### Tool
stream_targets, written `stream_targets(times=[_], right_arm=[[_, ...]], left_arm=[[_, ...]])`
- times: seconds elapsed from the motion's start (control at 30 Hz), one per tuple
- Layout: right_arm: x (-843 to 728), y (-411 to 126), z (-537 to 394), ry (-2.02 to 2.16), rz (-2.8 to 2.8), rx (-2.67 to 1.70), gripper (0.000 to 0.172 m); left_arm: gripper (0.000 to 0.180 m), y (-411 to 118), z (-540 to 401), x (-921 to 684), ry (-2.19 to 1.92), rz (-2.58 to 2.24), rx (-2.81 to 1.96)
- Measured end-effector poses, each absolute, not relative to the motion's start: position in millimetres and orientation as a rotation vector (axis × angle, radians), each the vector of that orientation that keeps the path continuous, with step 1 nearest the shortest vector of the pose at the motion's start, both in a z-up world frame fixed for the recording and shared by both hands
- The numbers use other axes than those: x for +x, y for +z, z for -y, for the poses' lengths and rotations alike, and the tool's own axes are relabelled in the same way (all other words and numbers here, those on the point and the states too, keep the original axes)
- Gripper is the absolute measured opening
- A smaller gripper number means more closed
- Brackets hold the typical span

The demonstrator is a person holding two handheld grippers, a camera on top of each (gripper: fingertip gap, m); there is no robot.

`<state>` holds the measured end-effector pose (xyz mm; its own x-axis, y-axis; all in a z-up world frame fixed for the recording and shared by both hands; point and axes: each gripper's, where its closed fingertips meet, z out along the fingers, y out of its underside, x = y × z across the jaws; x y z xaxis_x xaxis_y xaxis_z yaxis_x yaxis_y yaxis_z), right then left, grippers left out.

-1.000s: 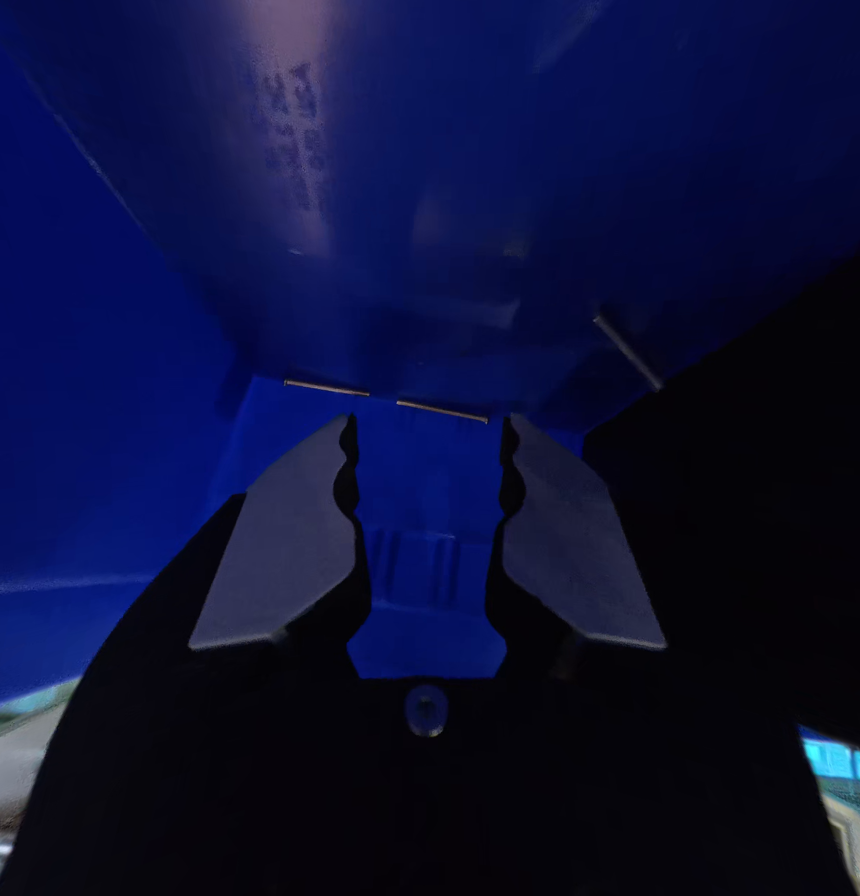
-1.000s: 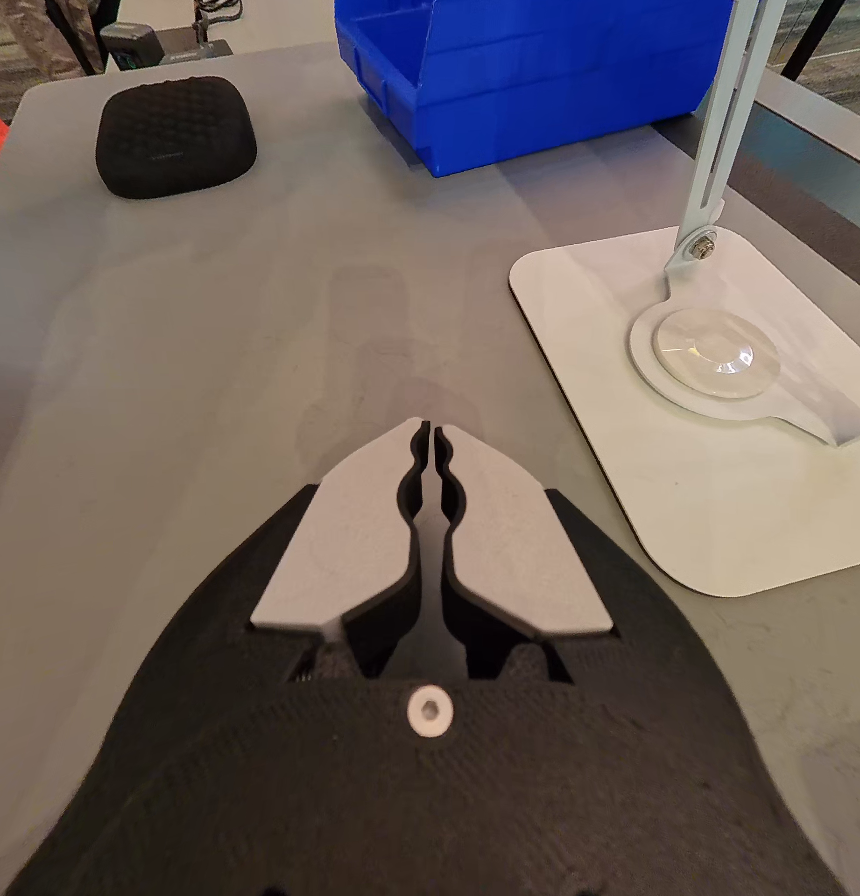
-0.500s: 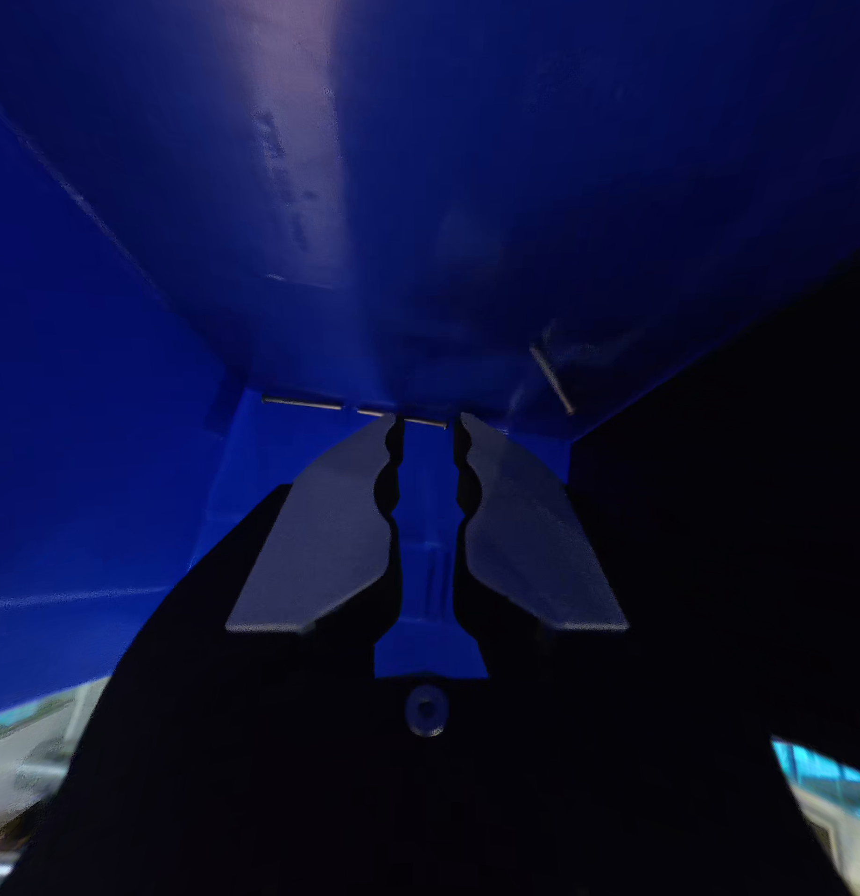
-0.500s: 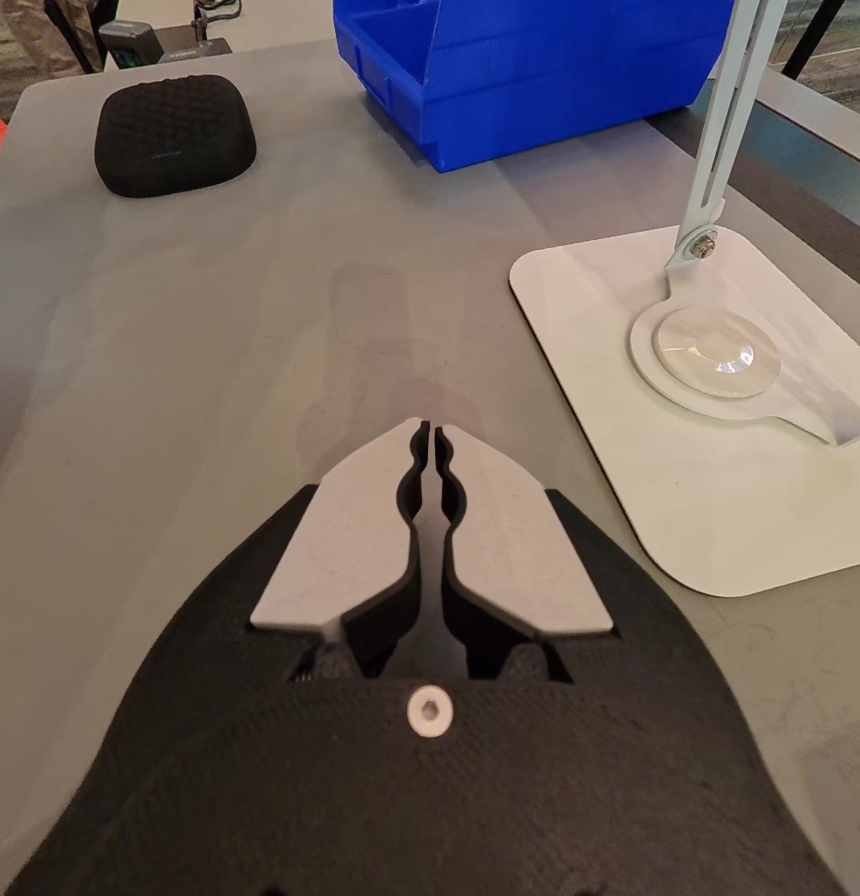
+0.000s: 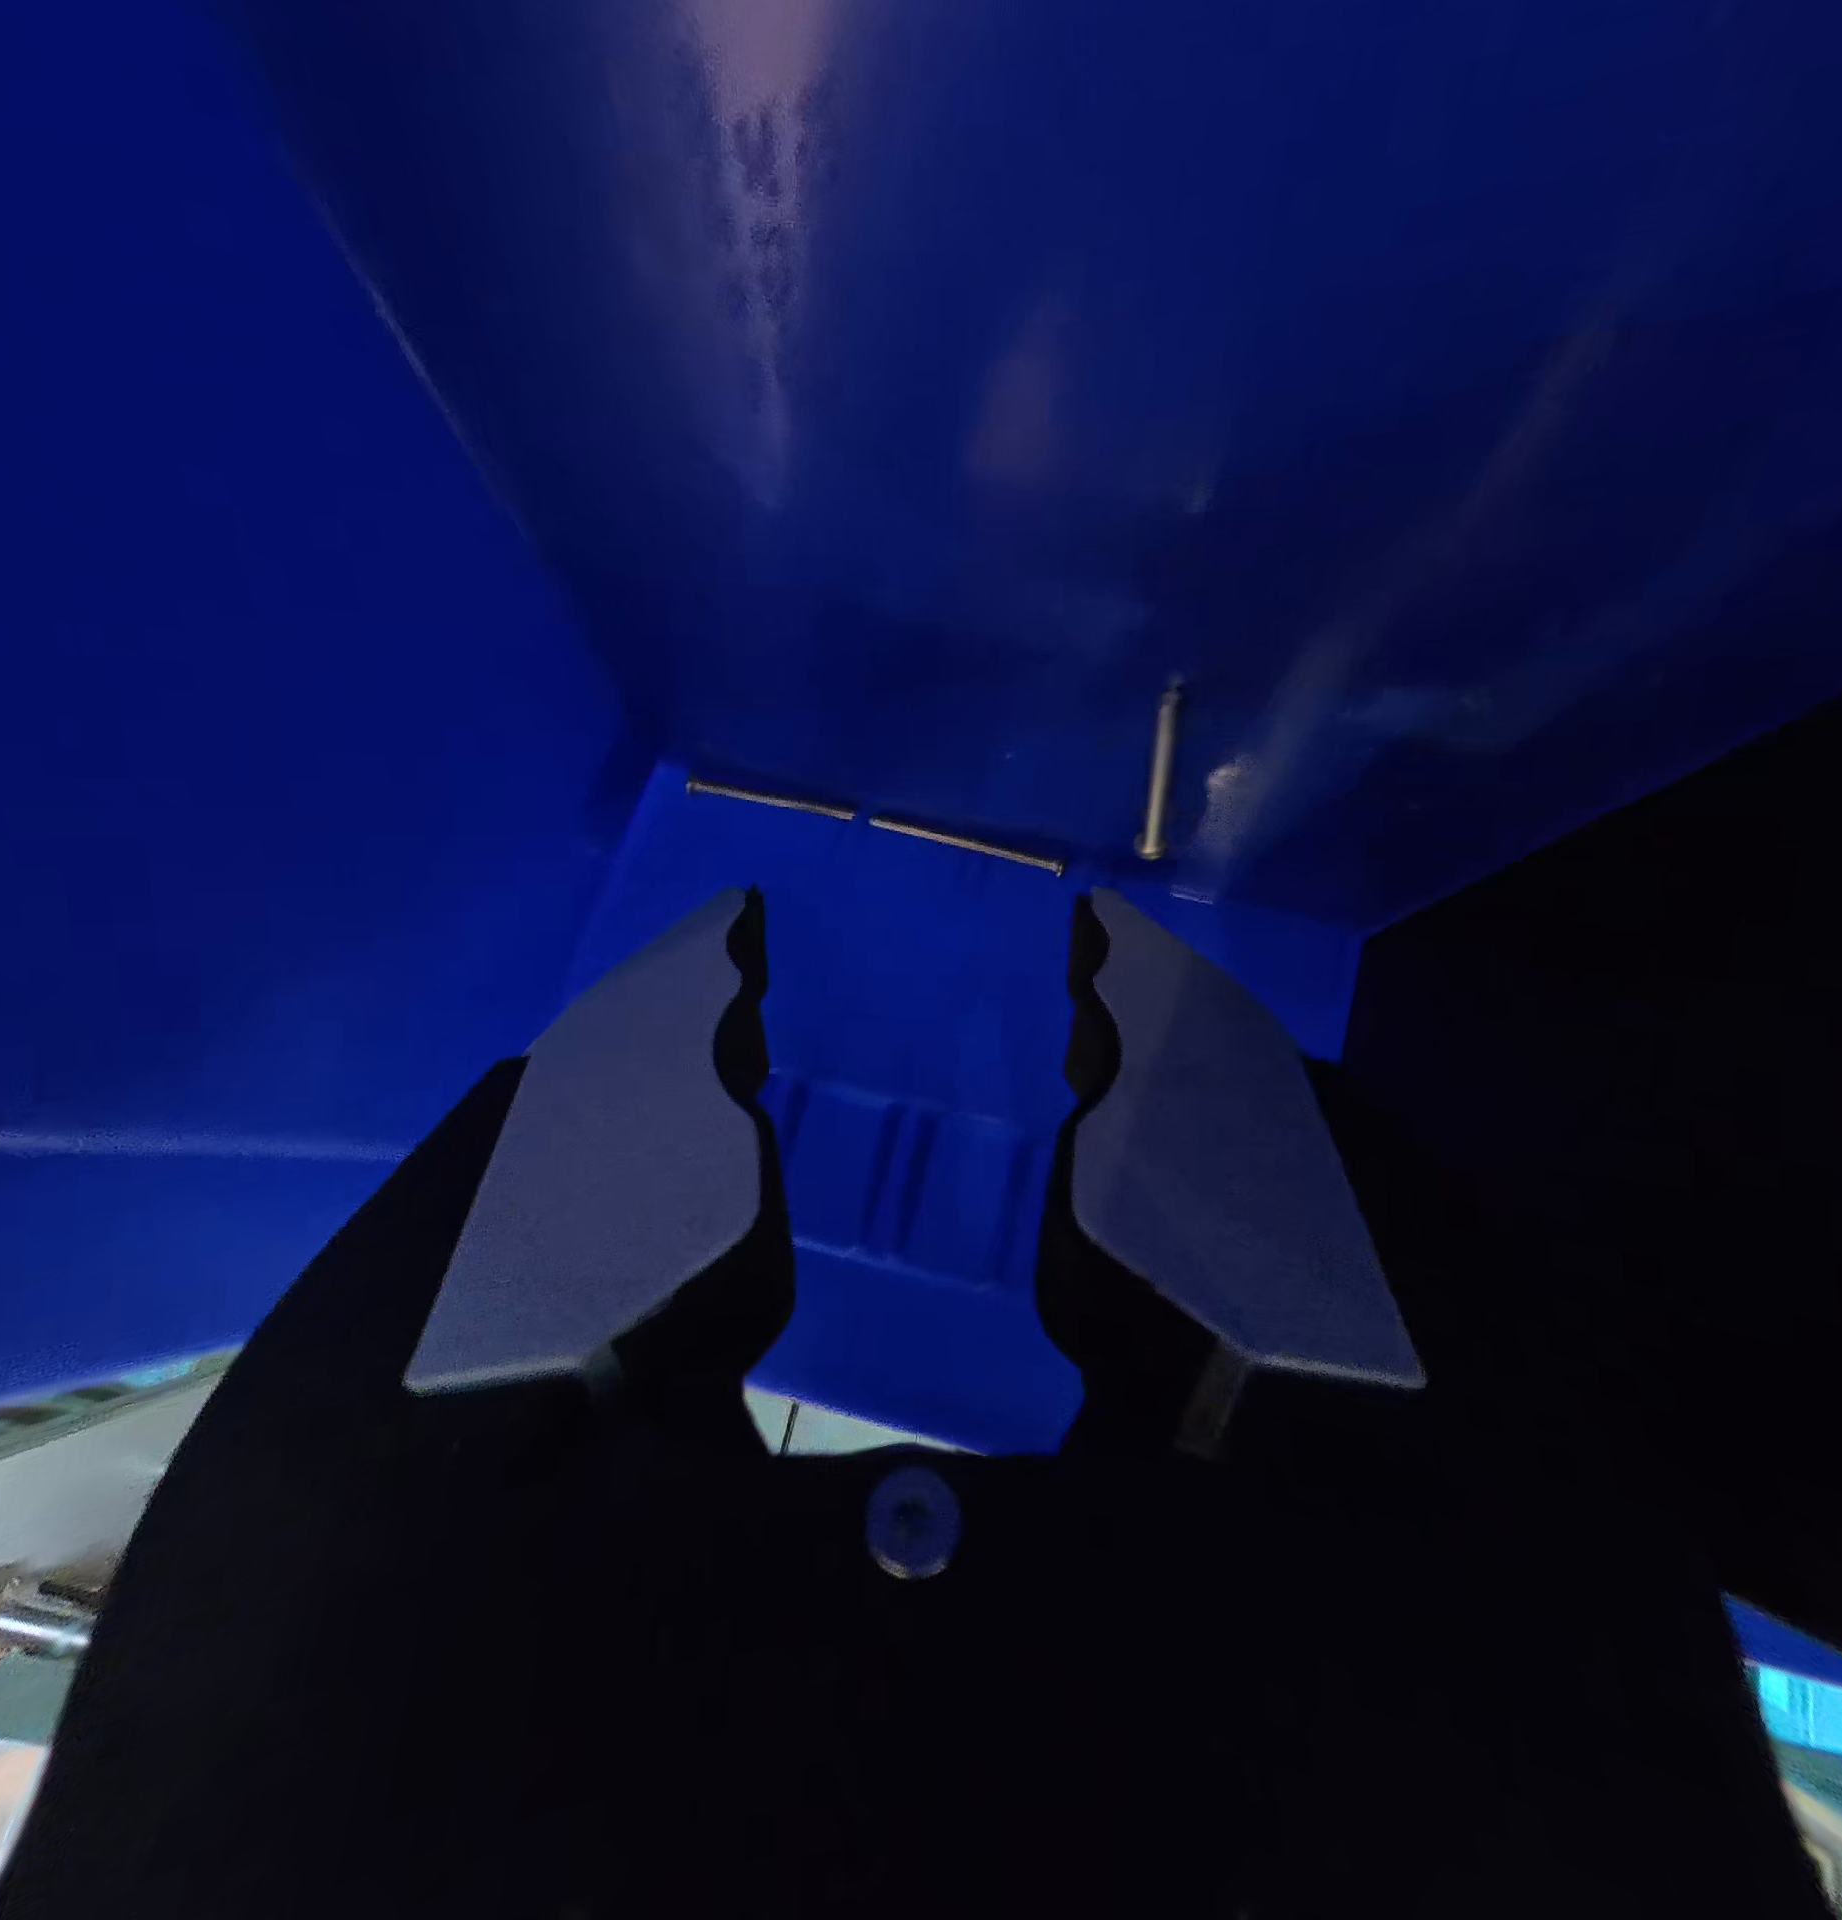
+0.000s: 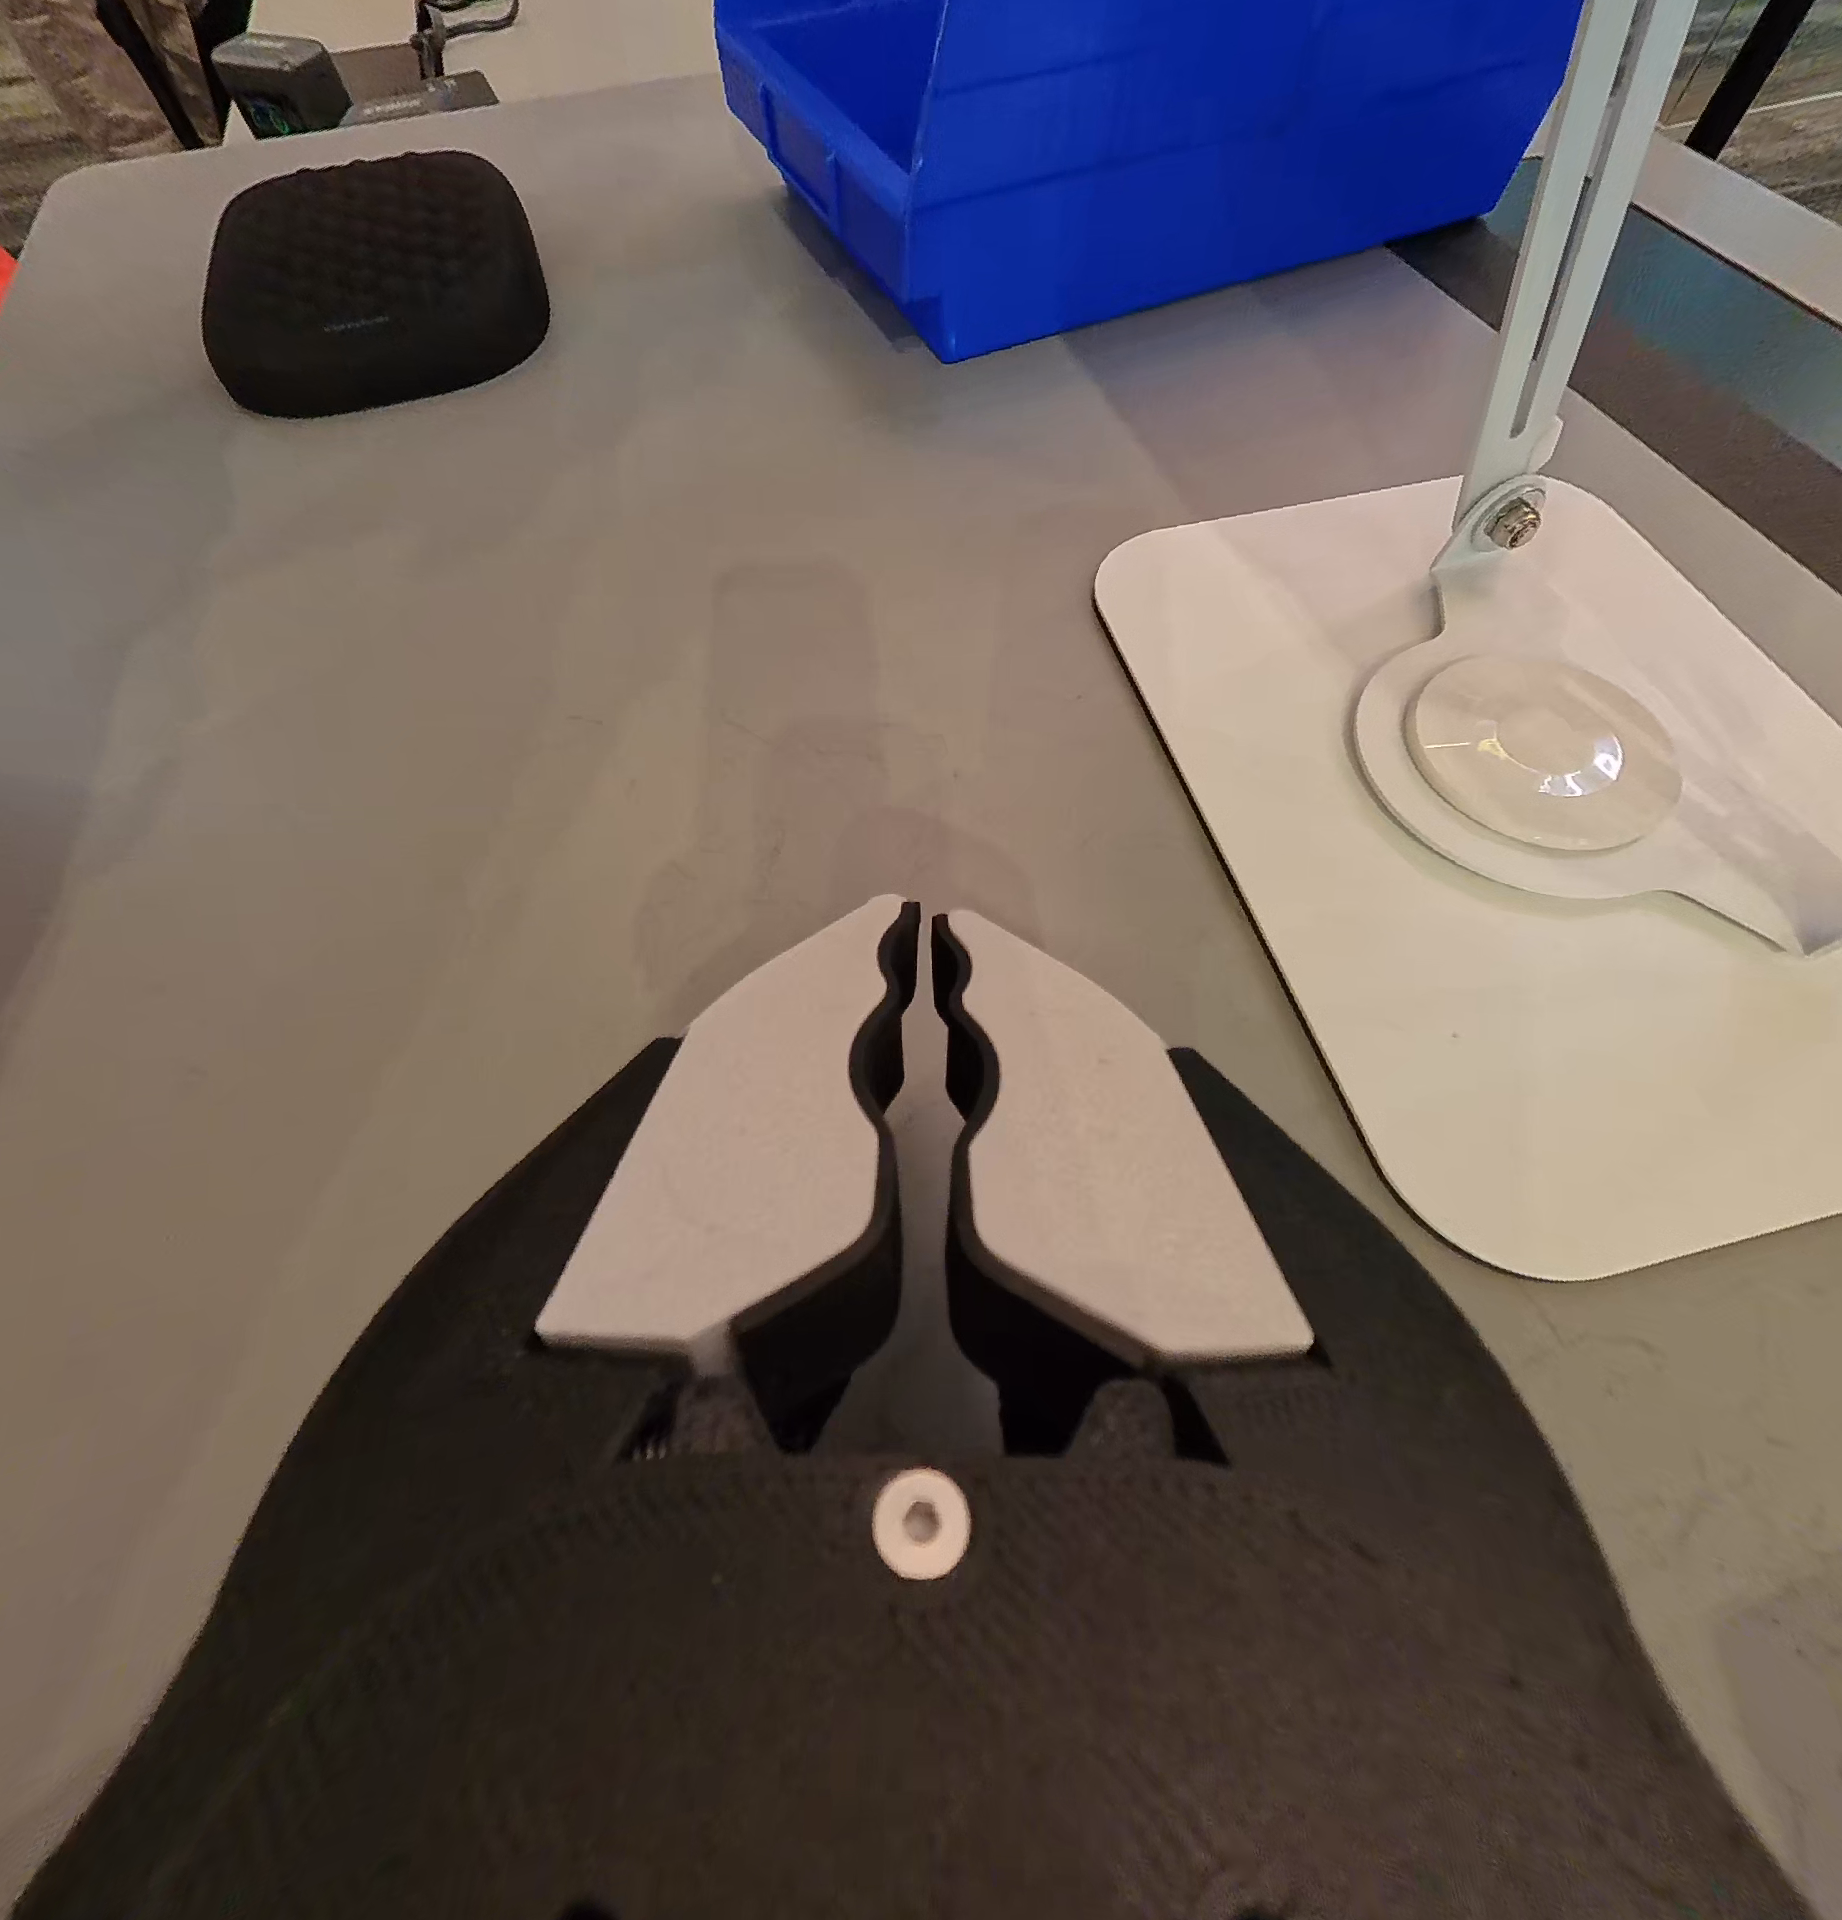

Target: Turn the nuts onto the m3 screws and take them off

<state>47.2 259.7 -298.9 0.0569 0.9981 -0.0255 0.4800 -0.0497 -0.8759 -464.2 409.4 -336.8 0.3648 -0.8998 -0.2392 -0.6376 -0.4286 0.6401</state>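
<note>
In the left wrist view, the left gripper (image 5: 917,904) sits deep inside a blue bin (image 5: 273,727), jaws wide apart and gripping nothing. Just beyond the tips lie two thin metal pins (image 5: 875,816) end to end along the far corner — a third pin (image 5: 1161,769) stands to the right.

In the right wrist view, the right gripper (image 6: 919,914) hangs over the grey table (image 6: 429,727), jaws nearly closed on nothing. The bin (image 6: 1104,208) stands far ahead, a black pad (image 6: 371,281) far left — a white stand base (image 6: 1416,987) on the right.
</note>
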Motion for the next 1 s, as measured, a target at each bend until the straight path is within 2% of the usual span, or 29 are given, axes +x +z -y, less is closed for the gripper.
stream_targets(times=[0.33,0.4,0.53,0.87,1.0], right_arm=[[47.6,-299.2,-259.5,0.918,1.513,-1.625,0.003],[47.6,-299.4,-259.4,0.916,1.515,-1.625,0.003],[47.5,-299.9,-259.3,0.911,1.519,-1.626,0.003],[47.8,-300.0,-259.2,0.914,1.521,-1.628,0.003],[47.9,-300.3,-258.9,0.912,1.524,-1.628,0.003]], left_arm=[[0.066,-341.6,-412.6,-465.7,-0.829,1.365,2.184],[0.062,-340.9,-415.1,-464.8,-0.833,1.388,2.229],[0.067,-334.5,-427.4,-455.5,-0.819,1.429,2.384],[0.066,-334.2,-417.1,-468.0,-0.826,1.346,2.29],[0.073,-339.6,-410.2,-467.0,-0.738,1.28,2.297]])
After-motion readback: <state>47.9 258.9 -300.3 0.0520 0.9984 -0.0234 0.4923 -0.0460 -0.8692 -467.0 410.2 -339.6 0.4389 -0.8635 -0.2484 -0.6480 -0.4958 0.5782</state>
